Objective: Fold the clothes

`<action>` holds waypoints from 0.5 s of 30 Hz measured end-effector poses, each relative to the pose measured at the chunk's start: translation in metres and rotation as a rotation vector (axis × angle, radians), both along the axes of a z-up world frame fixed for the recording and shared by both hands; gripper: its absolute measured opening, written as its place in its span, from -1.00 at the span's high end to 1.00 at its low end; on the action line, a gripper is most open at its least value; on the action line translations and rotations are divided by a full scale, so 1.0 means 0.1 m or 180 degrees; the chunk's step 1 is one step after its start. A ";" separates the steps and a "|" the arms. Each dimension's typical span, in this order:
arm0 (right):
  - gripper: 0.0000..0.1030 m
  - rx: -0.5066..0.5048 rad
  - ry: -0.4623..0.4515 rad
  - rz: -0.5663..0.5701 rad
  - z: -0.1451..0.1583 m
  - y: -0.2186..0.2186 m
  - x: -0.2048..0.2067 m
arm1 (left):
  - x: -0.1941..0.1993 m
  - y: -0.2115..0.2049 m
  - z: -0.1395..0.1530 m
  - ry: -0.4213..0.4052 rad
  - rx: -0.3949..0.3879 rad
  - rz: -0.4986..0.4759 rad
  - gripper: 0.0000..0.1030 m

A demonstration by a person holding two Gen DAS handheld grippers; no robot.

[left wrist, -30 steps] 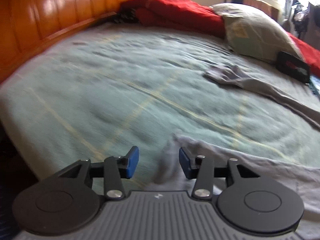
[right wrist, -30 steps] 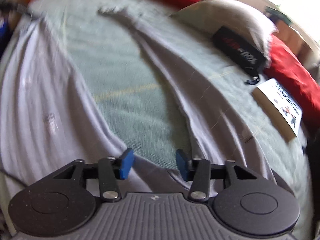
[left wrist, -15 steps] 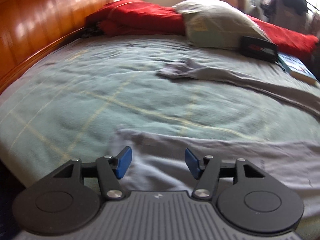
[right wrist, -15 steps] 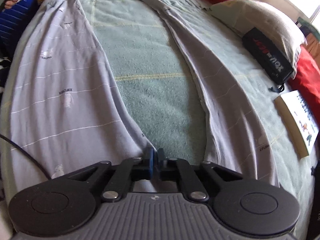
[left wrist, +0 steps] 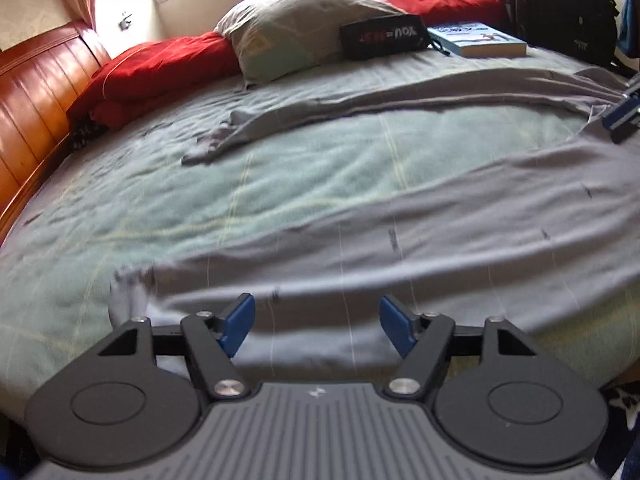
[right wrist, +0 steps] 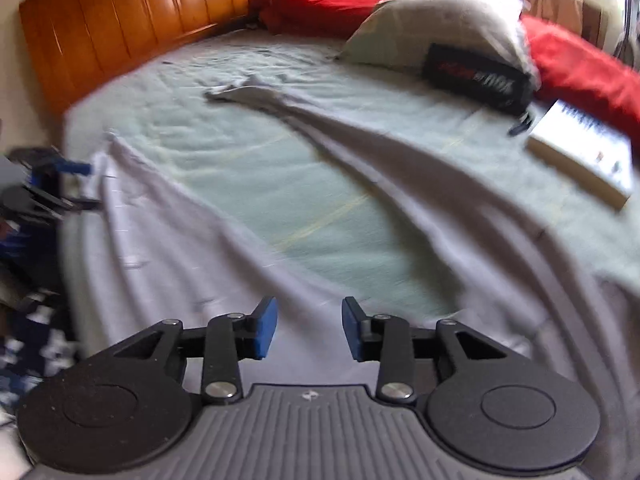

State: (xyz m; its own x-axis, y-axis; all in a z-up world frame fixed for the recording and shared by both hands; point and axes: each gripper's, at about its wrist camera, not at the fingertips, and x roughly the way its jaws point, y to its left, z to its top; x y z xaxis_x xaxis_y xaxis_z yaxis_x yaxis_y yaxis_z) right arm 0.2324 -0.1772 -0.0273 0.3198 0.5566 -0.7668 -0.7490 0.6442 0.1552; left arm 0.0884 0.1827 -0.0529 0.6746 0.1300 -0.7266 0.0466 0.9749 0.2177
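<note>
Grey-lilac trousers (left wrist: pixel 420 240) lie spread on the green blanket (left wrist: pixel 320 168), their two legs parted in a V. My left gripper (left wrist: pixel 317 326) hovers over the near leg close to its hem, jaws opening, pads clear of the cloth. In the right wrist view the same trousers (right wrist: pixel 180 248) run from the crotch outward, the far leg (right wrist: pixel 400 152) stretching toward the headboard. My right gripper (right wrist: pixel 309 328) is over the cloth near the crotch, jaws opening with nothing pinched. Each gripper shows in the other's view: the right gripper (left wrist: pixel 624 120), the left gripper (right wrist: pixel 52 184).
A grey pillow (left wrist: pixel 296 28), a red quilt (left wrist: pixel 160 68), a black pouch (left wrist: pixel 384 38) and a book (left wrist: pixel 480 40) lie along the bed's far side. A wooden headboard (right wrist: pixel 120 32) bounds one end. A black backpack (left wrist: pixel 560 4) stands beyond the bed.
The left gripper slid sideways along the near leg and its jaws spread wider. The right gripper closed at the crotch half a second ago, has since opened again, and its view has swung round.
</note>
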 end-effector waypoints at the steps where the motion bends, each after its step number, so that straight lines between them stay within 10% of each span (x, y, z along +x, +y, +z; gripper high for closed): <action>1: 0.10 0.0006 0.0045 -0.0012 -0.04 0.02 -0.05 | -0.03 0.01 -0.03 0.0023 -0.0042 0.0015 -0.37; 7: -0.03 -0.0151 0.0194 -0.0238 -0.28 0.05 -0.28 | -0.21 0.35 -0.16 0.0372 -0.0685 0.0356 -0.41; 15: -0.38 0.0246 0.0186 -0.0123 -0.07 0.35 -0.56 | -0.01 0.41 0.10 -0.0037 -0.0394 0.0288 -0.41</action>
State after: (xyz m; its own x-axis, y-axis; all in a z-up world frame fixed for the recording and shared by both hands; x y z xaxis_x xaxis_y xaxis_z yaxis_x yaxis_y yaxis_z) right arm 0.1767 -0.1421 -0.0343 0.2981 0.6029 -0.7401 -0.7120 0.6568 0.2483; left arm 0.0878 0.2233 -0.0434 0.6726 0.1004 -0.7331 -0.0444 0.9944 0.0955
